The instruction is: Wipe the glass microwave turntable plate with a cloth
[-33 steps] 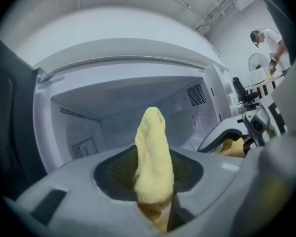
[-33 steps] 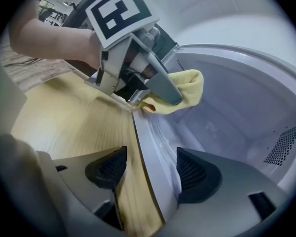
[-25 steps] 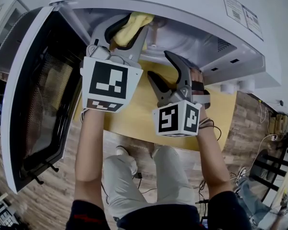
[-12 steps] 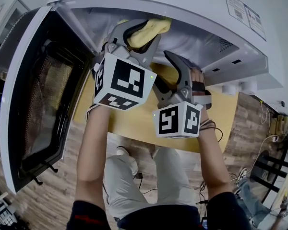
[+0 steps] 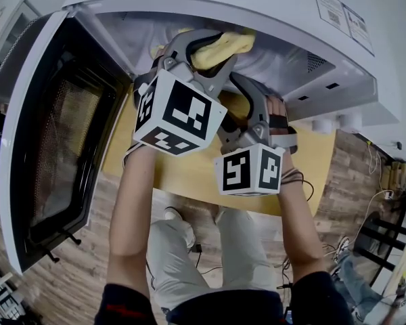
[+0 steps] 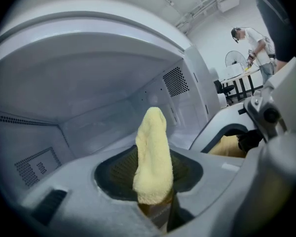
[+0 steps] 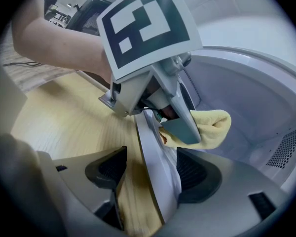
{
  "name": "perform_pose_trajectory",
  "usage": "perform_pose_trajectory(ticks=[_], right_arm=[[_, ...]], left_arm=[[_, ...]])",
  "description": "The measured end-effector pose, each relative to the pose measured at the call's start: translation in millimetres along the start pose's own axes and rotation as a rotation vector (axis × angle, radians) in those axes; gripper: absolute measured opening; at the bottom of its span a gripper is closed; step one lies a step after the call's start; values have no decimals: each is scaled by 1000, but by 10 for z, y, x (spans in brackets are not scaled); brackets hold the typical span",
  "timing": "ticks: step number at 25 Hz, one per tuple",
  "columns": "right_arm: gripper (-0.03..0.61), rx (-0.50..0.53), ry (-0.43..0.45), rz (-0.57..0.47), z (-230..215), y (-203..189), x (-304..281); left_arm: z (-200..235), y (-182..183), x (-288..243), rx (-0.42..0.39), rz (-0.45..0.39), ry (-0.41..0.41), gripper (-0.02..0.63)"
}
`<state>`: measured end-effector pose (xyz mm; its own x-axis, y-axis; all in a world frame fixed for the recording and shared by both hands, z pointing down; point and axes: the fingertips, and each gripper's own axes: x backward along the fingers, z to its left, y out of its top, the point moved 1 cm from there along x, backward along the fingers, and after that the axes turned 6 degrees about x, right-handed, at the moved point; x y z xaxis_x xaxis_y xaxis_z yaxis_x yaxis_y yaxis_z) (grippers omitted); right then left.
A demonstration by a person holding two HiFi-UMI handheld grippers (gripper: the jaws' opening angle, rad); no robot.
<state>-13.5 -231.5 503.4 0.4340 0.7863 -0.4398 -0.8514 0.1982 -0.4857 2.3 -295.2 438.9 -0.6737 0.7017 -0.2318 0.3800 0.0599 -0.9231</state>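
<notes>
My left gripper (image 5: 213, 46) is shut on a yellow cloth (image 5: 224, 44) and reaches into the open microwave (image 5: 304, 19). In the left gripper view the cloth (image 6: 152, 157) stands up from between the jaws, with the white oven cavity behind it. The glass turntable plate (image 7: 155, 167) shows edge-on as a pale curved rim between the jaws of my right gripper (image 7: 153, 174), which is shut on it. The cloth (image 7: 209, 127) presses against that rim further up. In the head view the right gripper (image 5: 247, 107) sits just below the left; the plate is hard to make out there.
The microwave door (image 5: 54, 147) hangs wide open on the left. The oven stands on a light wooden table (image 5: 189, 168). My legs and a wood floor with cables lie below. A person (image 6: 254, 41) stands far off in the room.
My left gripper has carried the cloth to the right along the oven opening, and its marker cube has turned. The right gripper has stayed almost still.
</notes>
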Motion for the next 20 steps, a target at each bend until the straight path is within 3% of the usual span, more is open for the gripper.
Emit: perform_pose_trajectory(ticks=[11,20], right_arm=[[278,0,3,-4,0,1,-4],[278,0,2,-4,-2,-3,0]], left_arm=[[-31,-36,-45,-79,26,-4,137],[95,-117,2,-72,41,52,137]])
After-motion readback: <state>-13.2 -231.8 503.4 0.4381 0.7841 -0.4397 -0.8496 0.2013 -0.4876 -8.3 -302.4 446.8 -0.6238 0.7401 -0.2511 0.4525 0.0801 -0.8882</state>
